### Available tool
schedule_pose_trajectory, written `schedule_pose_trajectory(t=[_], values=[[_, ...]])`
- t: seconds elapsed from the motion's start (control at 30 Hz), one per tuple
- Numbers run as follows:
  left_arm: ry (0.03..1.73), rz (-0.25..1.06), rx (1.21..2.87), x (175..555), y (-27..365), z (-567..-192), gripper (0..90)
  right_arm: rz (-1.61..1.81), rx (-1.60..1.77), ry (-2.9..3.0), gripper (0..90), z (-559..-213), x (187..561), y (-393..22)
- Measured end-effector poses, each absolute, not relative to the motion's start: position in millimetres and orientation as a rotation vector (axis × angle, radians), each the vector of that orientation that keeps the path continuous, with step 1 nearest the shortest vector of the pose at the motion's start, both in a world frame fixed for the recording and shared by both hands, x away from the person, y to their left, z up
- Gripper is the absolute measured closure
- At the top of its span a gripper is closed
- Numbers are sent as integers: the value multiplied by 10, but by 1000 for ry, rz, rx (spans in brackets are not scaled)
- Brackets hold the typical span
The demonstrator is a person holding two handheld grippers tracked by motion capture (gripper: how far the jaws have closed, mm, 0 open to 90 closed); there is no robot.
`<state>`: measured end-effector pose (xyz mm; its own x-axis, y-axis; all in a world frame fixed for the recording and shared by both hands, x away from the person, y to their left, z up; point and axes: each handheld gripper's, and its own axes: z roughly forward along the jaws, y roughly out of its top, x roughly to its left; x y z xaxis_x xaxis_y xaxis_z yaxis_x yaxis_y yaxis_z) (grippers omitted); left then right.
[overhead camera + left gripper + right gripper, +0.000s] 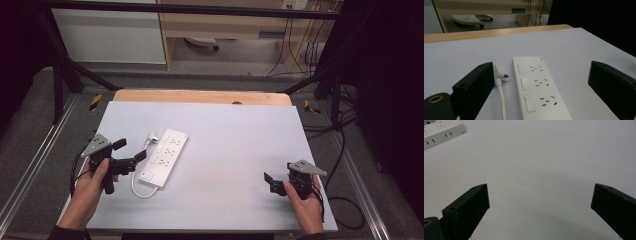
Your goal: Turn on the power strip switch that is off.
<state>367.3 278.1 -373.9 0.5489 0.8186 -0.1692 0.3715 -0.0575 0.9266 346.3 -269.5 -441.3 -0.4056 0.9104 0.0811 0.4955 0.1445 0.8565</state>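
- We hold the left tool [131,152] just beside the near end of the white power strip [165,157], which lies flat on the desk [235,150], left of its middle.
- The jaws of the left tool stand wide apart and hold nothing. In the left gripper view the power strip [537,87] runs away from us between them, closer to the left jaw.
- The white plug [151,137] rests on the desk just beside the far left part of the strip, and its cable [137,189] comes around in a loop to the near end.
- In the left gripper view the plug [500,75] and the cable [502,105] lie between the left jaw and the strip, so this side is crowded.
- The right tool [270,181] rests near the right edge of the desk, well apart from the strip. Its jaws are also wide open and empty, with only bare desk between them.
- We judge that the step in hand is to reach for the strip or its plug with the left tool.
- To do it well, we should first decide which one we take, because the jaws can catch the cable by mistake.
- For the plug, we should turn the left tool a little toward it, come down slowly, and close on the body of the plug, not on the thin cable.
- The strip is light and may slide when it is pushed, so the right tool could come closer and steady it.
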Motion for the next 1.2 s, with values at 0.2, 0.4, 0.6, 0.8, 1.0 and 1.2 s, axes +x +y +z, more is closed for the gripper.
schedule_pose_trajectory(t=[0.2,0.4,0.6,0.8,1.0,1.2], values=[[1038,508,1654,3640,2880,-3767,71,1185,1340,1966,23,-4412,3464,-2693],[1050,521,1645,3580,2981,-3781,71,1185,1339,1966,23,-4413,3464,-2693],[1061,527,1644,3523,3062,-3816,71,1185,1338,1966,23,-4413,3465,-2692],[1059,536,1645,3466,3131,-3816,71,1181,1336,1967,23,-4415,3466,-2692],[1067,546,1650,3418,3207,-3847,68,1178,1334,1969,23,-4418,3468,-2691],[1068,545,1673,3347,3272,-3906,65,1177,1339,1968,23,-4417,3468,-2692]])
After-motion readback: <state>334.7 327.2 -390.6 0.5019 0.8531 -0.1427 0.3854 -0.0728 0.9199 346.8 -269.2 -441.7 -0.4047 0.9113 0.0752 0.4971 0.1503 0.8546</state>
